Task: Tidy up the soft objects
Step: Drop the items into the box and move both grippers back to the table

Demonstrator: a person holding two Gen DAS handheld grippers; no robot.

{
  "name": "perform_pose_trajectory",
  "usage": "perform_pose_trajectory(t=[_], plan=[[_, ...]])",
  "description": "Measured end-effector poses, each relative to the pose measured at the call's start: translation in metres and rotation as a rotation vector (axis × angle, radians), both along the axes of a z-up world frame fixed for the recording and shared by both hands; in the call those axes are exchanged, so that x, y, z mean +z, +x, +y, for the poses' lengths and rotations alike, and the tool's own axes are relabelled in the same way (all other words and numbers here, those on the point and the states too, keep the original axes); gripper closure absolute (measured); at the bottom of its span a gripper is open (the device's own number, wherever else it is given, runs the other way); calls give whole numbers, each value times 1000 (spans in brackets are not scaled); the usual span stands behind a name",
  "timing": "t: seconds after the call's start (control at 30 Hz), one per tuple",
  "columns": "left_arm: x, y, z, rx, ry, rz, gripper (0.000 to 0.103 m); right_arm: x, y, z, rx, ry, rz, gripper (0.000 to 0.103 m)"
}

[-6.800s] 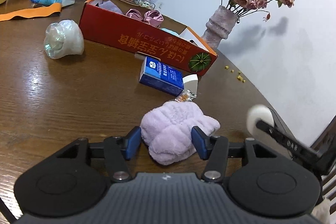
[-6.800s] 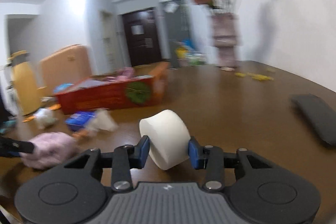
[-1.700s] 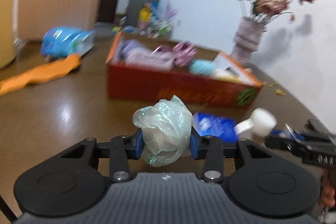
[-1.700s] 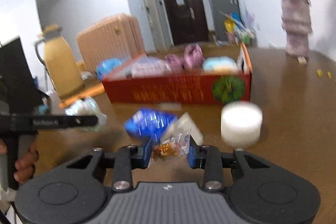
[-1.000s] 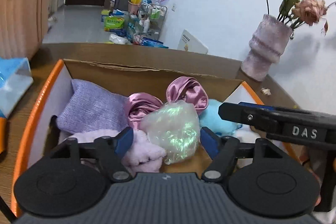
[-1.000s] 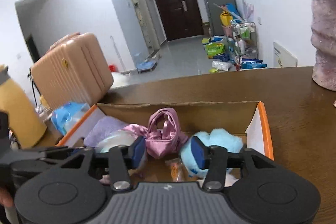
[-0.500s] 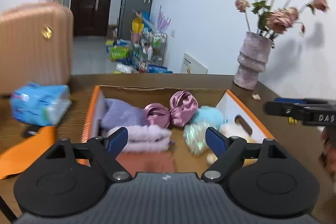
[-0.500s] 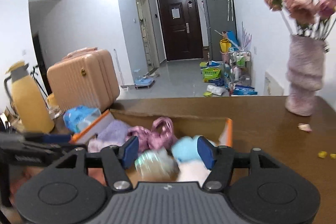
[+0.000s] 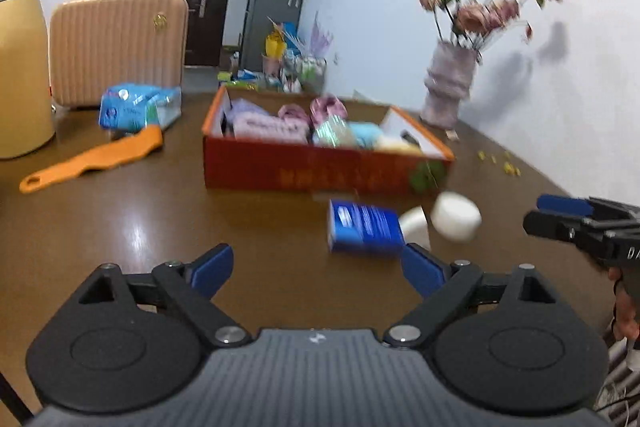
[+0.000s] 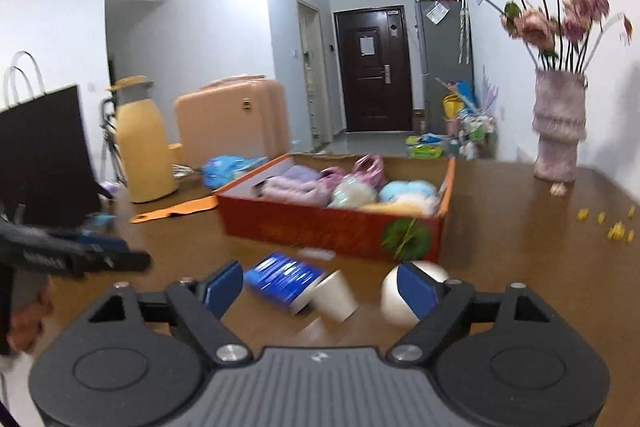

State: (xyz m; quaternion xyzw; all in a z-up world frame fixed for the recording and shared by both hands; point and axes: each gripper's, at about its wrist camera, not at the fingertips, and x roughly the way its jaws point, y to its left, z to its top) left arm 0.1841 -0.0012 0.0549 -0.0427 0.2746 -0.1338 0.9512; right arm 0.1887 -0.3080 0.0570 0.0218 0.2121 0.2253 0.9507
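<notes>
- Far left: yellow thermos jug (image 9: 18, 67) stands on the brown table (image 9: 120, 227); peach suitcase (image 9: 118, 43) behind the table edge.
- Blue plastic pack (image 9: 138, 105) and orange strip (image 9: 92, 159) lie on the table, left of the box.
- Left gripper (image 9: 320, 267): jaws wide, have just been opening, nothing between the blue pads; bare tabletop below.
- Red cardboard box (image 9: 320, 173), open top, mid-table. Contents left to right: lavender towels (image 9: 266, 125), pink satin scrunchies (image 9: 328, 107), iridescent mesh puff (image 10: 354, 191), light-blue plush (image 10: 408, 191), cream-yellow soft piece (image 10: 404, 205) at the right end.
- On the table just in front of the box: blue tissue packet (image 9: 364, 227), small white cup on its side (image 10: 334, 295), white roll (image 9: 456, 217).
- Right gripper (image 10: 320, 289): jaws released, have just been opening, empty; packet, cup and roll lie beyond its pads, untouched.
- Far right: pinkish vase (image 10: 558, 131) of dried roses; yellow crumbs (image 10: 616, 225) scattered nearby.
</notes>
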Motion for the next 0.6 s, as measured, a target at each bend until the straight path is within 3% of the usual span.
perform_pose_trajectory(t=[0.13,0.23,0.27,0.33,0.5,0.6], plan=[[-2,-13,-13,-5,22,-14,10,-10,-19,-2,6,-1,8,19],[-2,-10,-27,-39,-4,-13,13,-14,-24,-9,-31,-12,6,19],[-5,-6,-32,-53,-23,-2,17,-16,-25,-11,-45,-2,7,20],[-10,12,-53,-90,-36,36,39,-19,-22,-22,-88,31,18,21],[-22,58,-109,-146,2,45,50,-32,-3,-45,-198,58,57,28],[-33,87,-138,-131,84,28,54,-41,9,-55,-221,61,91,29]])
